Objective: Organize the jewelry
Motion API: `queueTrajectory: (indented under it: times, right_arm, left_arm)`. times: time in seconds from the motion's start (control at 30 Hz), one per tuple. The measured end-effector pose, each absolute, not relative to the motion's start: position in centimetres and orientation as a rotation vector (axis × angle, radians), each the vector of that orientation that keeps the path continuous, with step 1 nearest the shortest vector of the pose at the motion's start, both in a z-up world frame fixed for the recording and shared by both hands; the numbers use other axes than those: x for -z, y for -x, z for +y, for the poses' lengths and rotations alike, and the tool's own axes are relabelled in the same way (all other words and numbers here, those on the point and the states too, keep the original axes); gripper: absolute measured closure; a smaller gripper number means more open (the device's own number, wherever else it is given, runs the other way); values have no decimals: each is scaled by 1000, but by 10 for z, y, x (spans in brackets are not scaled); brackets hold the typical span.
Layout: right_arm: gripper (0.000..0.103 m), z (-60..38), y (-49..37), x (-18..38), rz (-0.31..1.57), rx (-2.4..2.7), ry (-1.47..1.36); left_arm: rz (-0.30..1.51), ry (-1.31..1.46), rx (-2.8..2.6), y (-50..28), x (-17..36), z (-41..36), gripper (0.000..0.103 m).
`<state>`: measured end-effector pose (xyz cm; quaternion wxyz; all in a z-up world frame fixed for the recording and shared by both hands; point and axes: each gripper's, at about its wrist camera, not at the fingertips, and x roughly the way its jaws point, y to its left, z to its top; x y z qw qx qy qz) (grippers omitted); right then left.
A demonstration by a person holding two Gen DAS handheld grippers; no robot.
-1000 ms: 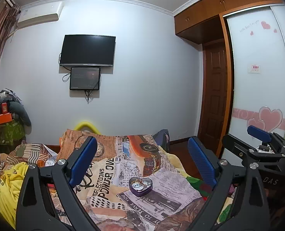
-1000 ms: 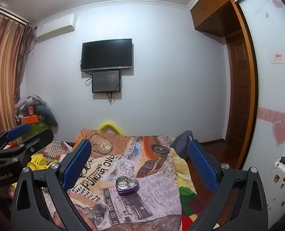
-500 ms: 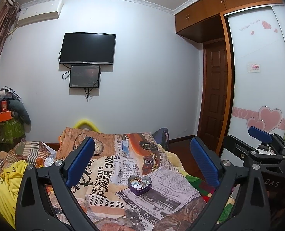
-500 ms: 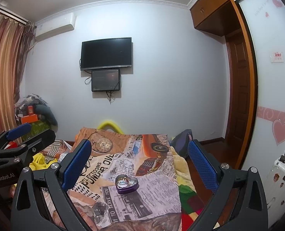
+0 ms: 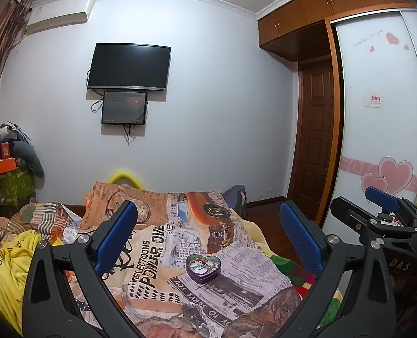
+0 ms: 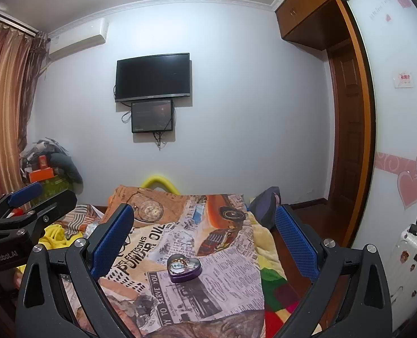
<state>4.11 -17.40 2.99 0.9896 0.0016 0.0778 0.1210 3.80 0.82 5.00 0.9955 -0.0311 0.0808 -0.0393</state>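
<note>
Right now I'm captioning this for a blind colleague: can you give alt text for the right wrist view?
A small purple heart-shaped tin holding jewelry sits open on a newspaper-print blanket covering a bed, framed between the open blue-padded fingers of the right gripper. The left gripper pokes in at left, and a dark wall TV hangs beyond.

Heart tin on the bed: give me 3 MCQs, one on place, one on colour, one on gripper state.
1. Where does the heart-shaped tin sit?
A. on the newspaper-print blanket
B. on the floor
C. on the yellow garment

2. What colour is the tin's wall?
A. red
B. purple
C. green

3. How do the left gripper and right gripper stand?
A. both shut on the tin
B. one open, one shut
C. both open, holding nothing

Answers:
1. A, the tin rests on the print, clear of the yellow garment.
2. B, its side wall is purple.
3. C, each pair of blue pads stands wide apart above the bed.
</note>
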Motion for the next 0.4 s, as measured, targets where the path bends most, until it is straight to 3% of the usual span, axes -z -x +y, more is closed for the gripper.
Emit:
queueTrajectory:
  times: [0.4]
  right_arm:
    - [3,-173,-45,-30,174,-241,-5]
  left_arm:
    - [176,68,75,-43,-47,9,1]
